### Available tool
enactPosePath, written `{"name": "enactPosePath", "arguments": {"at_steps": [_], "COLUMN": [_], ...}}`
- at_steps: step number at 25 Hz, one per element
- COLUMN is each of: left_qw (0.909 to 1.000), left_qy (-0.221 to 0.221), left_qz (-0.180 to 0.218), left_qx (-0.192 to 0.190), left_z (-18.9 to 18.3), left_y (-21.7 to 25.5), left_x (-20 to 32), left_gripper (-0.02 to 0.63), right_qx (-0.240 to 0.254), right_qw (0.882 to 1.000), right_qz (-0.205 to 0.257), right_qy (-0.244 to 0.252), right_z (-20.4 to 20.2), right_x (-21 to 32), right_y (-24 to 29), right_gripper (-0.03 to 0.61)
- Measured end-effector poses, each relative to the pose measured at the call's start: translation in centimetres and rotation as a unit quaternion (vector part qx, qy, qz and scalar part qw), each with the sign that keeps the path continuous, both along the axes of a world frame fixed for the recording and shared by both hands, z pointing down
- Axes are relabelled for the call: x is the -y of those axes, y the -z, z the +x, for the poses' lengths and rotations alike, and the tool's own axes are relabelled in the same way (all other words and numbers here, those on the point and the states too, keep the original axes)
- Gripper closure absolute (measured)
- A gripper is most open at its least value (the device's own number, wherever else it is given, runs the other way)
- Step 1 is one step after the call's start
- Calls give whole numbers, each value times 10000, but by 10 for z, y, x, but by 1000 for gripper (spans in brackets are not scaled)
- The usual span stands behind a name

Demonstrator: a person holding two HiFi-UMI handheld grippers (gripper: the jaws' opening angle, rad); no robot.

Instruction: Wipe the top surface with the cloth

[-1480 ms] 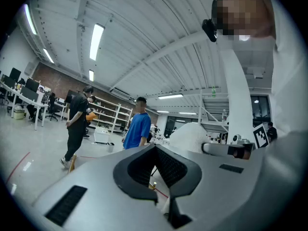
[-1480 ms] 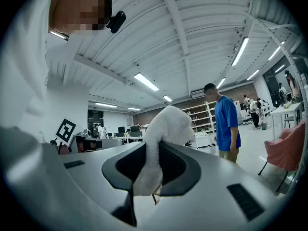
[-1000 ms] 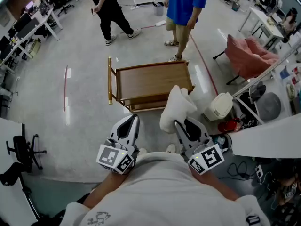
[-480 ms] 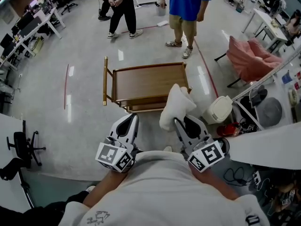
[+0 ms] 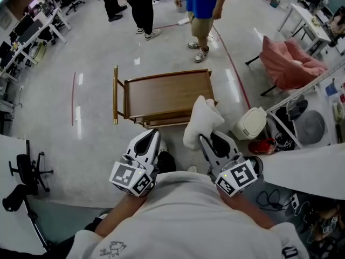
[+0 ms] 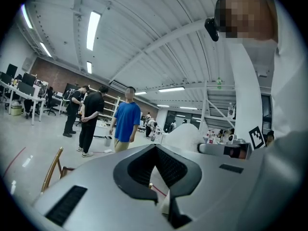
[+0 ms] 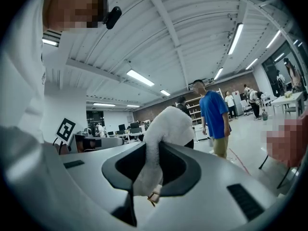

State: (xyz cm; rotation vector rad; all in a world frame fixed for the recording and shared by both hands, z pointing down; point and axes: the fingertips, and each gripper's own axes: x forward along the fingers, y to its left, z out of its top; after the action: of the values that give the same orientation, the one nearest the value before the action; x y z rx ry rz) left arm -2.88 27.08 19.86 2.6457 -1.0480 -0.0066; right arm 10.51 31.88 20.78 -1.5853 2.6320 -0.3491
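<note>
A wooden cart with a flat top [image 5: 161, 95] and a brass handle [image 5: 115, 94] stands on the floor ahead of me. My right gripper [image 5: 203, 138] is shut on a white cloth [image 5: 202, 121], which stands up from its jaws near the cart's near right corner. In the right gripper view the cloth [image 7: 161, 138] fills the gap between the jaws of my right gripper [image 7: 153, 189]. My left gripper [image 5: 153, 135] is held close to my body, short of the cart, jaws shut on nothing. In the left gripper view my left gripper [image 6: 159, 196] has its jaws together.
Two people stand beyond the cart: one in a blue shirt [image 5: 202, 4], one in black [image 5: 139, 4]. A pink chair [image 5: 288, 63] and a white bin [image 5: 250, 123] are at the right. Desks [image 5: 32, 31] line the far left. An office chair [image 5: 24, 171] sits at the near left.
The cart has shifted left and nearer in the head view as I step forward. The people beyond it have moved. Both grippers hold the same pose, cloth still gripped.
</note>
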Motion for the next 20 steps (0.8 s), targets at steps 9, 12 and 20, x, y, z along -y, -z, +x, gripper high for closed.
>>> {"name": "enactPosePath", "arguments": {"at_steps": [9,12,20], "left_qw": [9985,9978,9950], "left_qy": [-513,-609,-936], "left_qz": [-175,-259,-343], "left_qx": [-97,-48,-74], "left_z": [14,7,-19], "left_y": [-15,-22,-32], "left_x": [80,121,209], "left_gripper": [606,606,607], "right_qx": [-142,-164,-315], "right_qw": [9985,9977,9938], "right_qz": [-258,-355,-643], "right_qy": [-452,-558,-846], "right_z": [6,-2,-22], "right_x": [66,102,186], "right_y": [-15,-22,-35], "right_gripper": [495,495,495]}}
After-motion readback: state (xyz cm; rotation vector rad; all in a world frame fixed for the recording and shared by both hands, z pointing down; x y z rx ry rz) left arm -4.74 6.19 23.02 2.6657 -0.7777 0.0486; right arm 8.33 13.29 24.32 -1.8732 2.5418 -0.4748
